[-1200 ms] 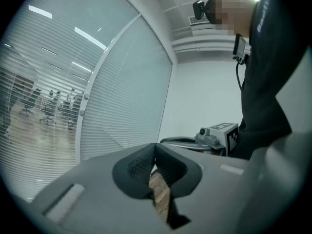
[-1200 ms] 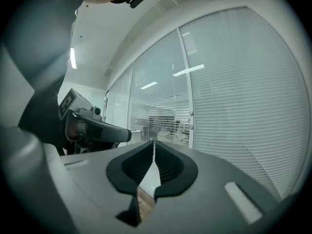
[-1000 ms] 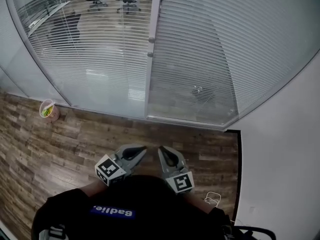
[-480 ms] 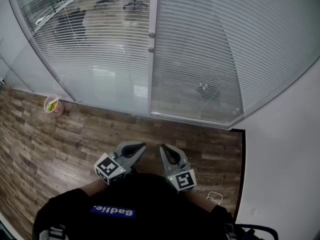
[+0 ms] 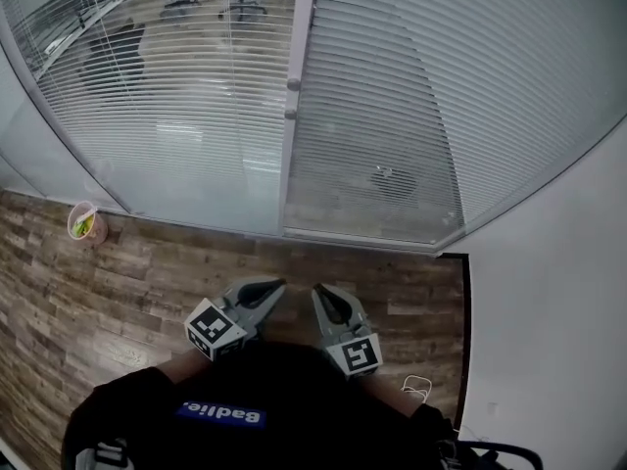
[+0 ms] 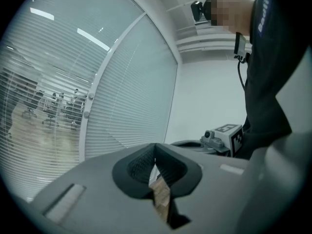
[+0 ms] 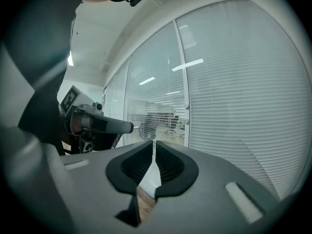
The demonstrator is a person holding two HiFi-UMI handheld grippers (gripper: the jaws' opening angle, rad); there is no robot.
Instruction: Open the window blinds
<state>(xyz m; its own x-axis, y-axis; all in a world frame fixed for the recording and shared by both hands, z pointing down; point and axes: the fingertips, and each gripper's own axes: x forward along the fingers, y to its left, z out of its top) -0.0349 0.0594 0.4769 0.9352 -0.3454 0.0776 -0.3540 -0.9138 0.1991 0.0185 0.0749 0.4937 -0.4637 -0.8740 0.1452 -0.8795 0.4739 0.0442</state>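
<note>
Window blinds (image 5: 392, 86) hang behind a glazed partition across the top of the head view, well apart from both grippers. Slats in the left pane are tilted enough to show office chairs beyond; those in the right pane lie closed. A white frame post (image 5: 294, 96) with two small knobs divides the panes. Left gripper (image 5: 274, 288) and right gripper (image 5: 320, 293) are held level, side by side, close to the person's dark torso, above a wood-plank floor (image 5: 127, 282). A small cup (image 5: 82, 223) stands on the floor by the glass; a white wall (image 5: 558, 292) closes the right side. Left gripper view: jaws together, nothing between them. Right gripper view: jaws a narrow slit apart, empty, pointing at the blinds.
</note>
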